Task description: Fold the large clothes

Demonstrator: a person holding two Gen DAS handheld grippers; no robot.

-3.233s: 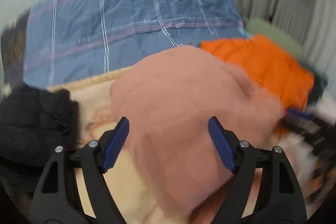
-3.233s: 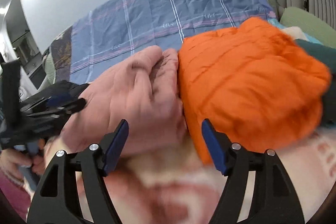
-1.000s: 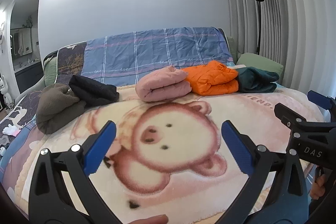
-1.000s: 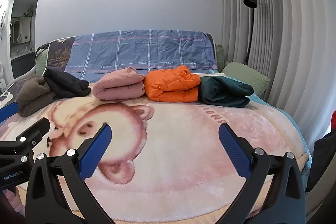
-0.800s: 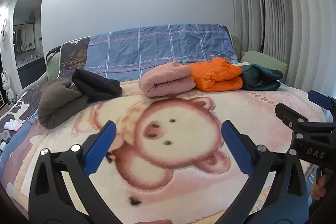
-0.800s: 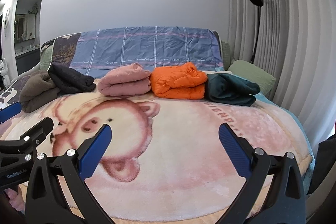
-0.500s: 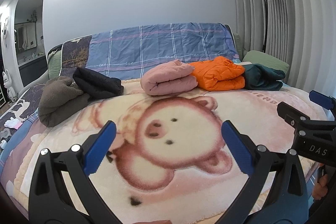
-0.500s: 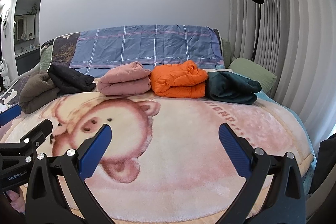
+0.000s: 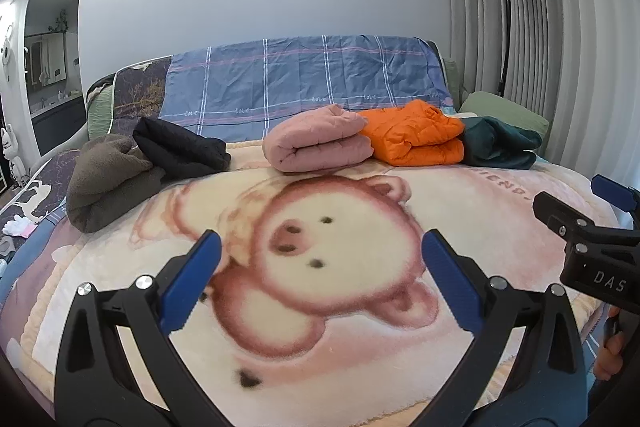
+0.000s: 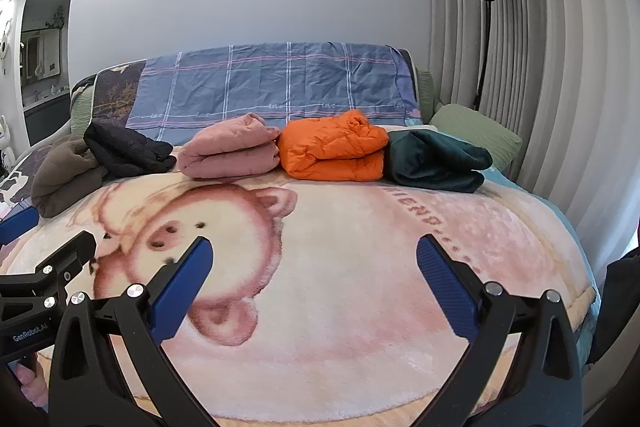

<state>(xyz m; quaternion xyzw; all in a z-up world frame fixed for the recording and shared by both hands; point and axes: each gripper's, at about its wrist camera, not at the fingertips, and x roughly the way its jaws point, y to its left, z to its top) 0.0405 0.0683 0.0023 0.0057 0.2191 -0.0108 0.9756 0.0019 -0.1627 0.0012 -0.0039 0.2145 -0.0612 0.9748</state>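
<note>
Both claws hover with jaws wide apart and empty: left gripper [image 9: 320, 281], right gripper [image 10: 312, 277]. At twelve o'clock across the bear blanket [image 10: 340, 267] lie the folded pink jacket [image 9: 320, 143], orange jacket [image 9: 416, 139] and dark green garment [image 10: 436, 161], touching in a row.

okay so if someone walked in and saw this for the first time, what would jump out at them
Probably the big pink bear printed on the plush blanket covering the bed. Next, the row of folded clothes along its far edge: a pink jacket, a bright orange jacket touching it, and a dark green garment. Nearest the camera, the left hand-held gripper and right hand-held gripper hang open and empty.
</note>
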